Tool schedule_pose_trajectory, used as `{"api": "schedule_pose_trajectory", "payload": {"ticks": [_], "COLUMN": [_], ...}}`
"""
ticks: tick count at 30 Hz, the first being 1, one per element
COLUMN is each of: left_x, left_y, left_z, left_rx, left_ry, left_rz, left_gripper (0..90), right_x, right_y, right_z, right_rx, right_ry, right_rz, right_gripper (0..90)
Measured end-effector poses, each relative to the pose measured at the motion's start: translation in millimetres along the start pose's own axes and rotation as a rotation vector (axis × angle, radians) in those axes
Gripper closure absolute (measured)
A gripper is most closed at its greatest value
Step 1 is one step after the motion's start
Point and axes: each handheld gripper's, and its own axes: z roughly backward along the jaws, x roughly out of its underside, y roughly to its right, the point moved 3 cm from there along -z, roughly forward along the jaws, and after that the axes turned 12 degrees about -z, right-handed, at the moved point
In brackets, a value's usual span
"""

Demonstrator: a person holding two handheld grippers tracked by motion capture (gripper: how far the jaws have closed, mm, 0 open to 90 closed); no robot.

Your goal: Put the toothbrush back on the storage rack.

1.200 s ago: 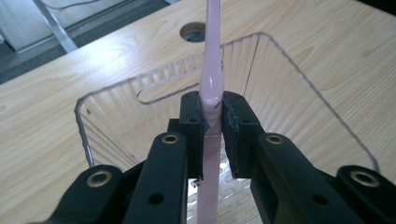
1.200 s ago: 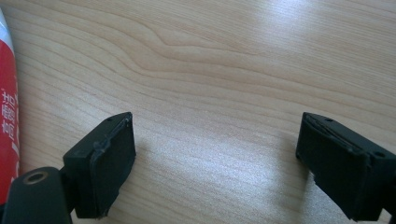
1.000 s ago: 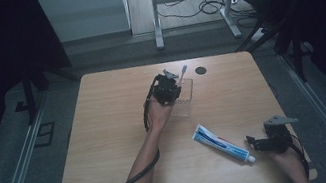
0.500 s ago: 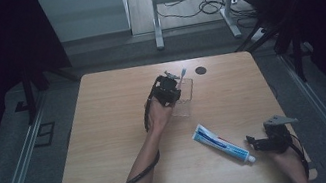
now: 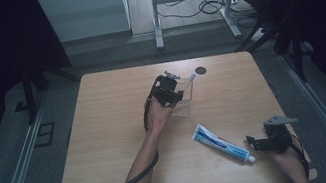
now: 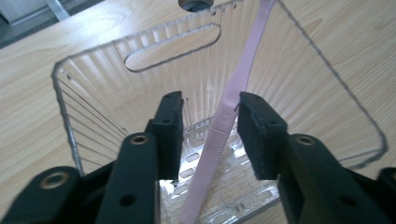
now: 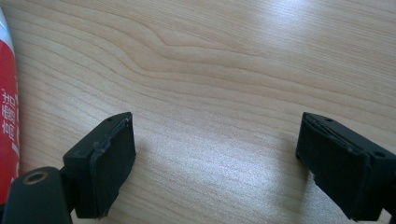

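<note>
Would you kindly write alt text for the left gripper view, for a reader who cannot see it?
A pink toothbrush stands slanted in a clear plastic holder on a wooden table, between the left gripper's two black jaws, which have just been opening and stand apart around its handle.

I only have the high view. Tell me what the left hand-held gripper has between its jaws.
Observer: A pink toothbrush stands between the jaws of the left hand-held gripper, inside a clear container.
Operator: Say whether it is gripped.
Observer: No. The jaws have just been opening, and a gap shows on one side of the handle.
Operator: Now report the right hand-held gripper.
Observer: The right hand-held gripper has its jaws wide apart over the bare table. The toothpaste tube lies off to one side, not between them.
</note>
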Motion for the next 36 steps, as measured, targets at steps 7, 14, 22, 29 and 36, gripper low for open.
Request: {"api": "schedule_pose_trajectory", "payload": {"ticks": [7, 14, 22, 29, 36], "left_x": [-5.6, -11.5, -14.0, -12.8, -7.7], "left_y": [0.4, 1.8, 6.6, 7.9, 8.1], "left_z": [13.7, 27.1, 40.0, 52.8, 65.2], "left_rx": [0.013, 0.035, 0.051, 0.070, 0.078], "left_ry": [0.044, 0.070, 0.075, 0.089, 0.096], "left_rz": [-0.009, -0.025, -0.039, -0.048, -0.055], "left_gripper": [48.7, 34.3, 20.9, 14.5, 13.2], "right_x": [0.0, 0.0, 0.0, 0.0, 0.0], "right_y": [0.1, 0.0, 0.0, -0.1, -0.1], "right_z": [-0.1, 0.0, -0.1, 0.0, 0.0], "right_rx": [0.000, 0.001, 0.001, 0.001, 0.001], "right_ry": [0.001, 0.001, 0.001, 0.001, 0.001], "right_rz": [0.001, -0.001, 0.000, -0.001, -0.001], "right_gripper": [11.4, 11.4, 11.4, 11.4, 11.4]}}
